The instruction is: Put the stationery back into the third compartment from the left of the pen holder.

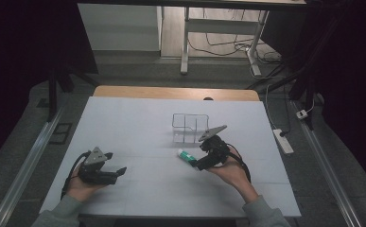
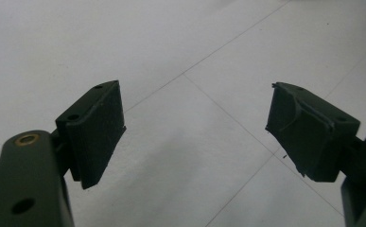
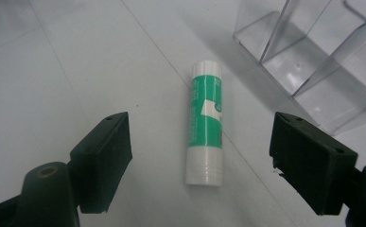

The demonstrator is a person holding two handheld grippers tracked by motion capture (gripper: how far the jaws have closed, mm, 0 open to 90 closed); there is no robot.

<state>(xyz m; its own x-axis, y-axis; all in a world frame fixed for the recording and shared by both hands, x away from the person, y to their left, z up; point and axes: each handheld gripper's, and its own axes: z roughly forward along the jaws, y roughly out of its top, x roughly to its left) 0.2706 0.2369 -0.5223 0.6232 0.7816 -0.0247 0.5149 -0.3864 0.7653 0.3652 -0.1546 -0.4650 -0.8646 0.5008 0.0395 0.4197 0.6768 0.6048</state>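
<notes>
1. Reaching toward the glue stick (image 3: pixel 204 124), your right gripper (image 3: pixel 202 161) has its jaws spread wide, one to each side of the tube, with neither pad touching it. Nothing is pinched yet.

2. The glue stick lies flat on the white table (image 1: pixel 138 118), just in front of your right gripper (image 1: pixel 201 163) in the high view, its green-and-white body (image 1: pixel 186 155) pointing along the line of the jaws.

3. Closing from here could go wrong, I think: the tube is round and lies loose, so if one pad meets it before the other it may roll or skid sideways out of the gap. Centre it before you squeeze.

4. Gripping too near the ribbed end could let the tube pivot and droop once lifted; aim for the green middle.

5. The clear plastic organizer (image 3: pixel 313 61) stands just beyond and to one side of the tube. Its thin walls sit near the path of the jaw on that side, so a wide or slanted approach could knock it or push it across the table. In the high view it (image 1: pixel 190 126) stands upright with its compartments empty.

6. Your left gripper (image 2: pixel 195 132) rests well apart over bare table, jaws spread and holding nothing (image 1: pixel 106 171); it stands in no one's way.
</notes>
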